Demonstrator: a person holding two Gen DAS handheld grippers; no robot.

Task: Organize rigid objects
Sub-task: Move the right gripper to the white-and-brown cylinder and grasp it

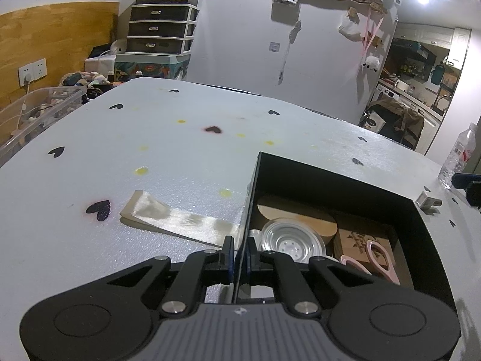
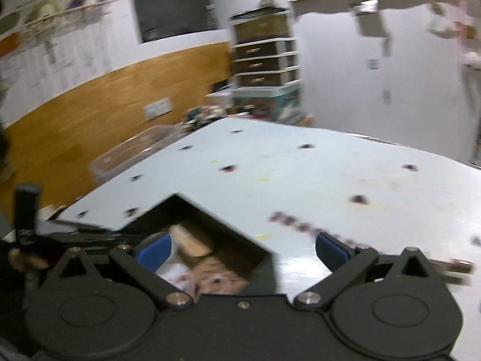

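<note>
White heart-dotted table; clear plastic bin far left, drawer tower behind, water bottle far right.

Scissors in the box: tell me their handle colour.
Pale pink handles on the scissors, clearest in the left wrist view.

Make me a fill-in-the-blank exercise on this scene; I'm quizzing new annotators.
1. The left gripper is shut on the wall of the black ____.
2. The pink scissors lie ____ the box.
3. The right gripper is ____.
4. The metal clip lies ____ the box.

Missing: box; inside; open; outside
</note>
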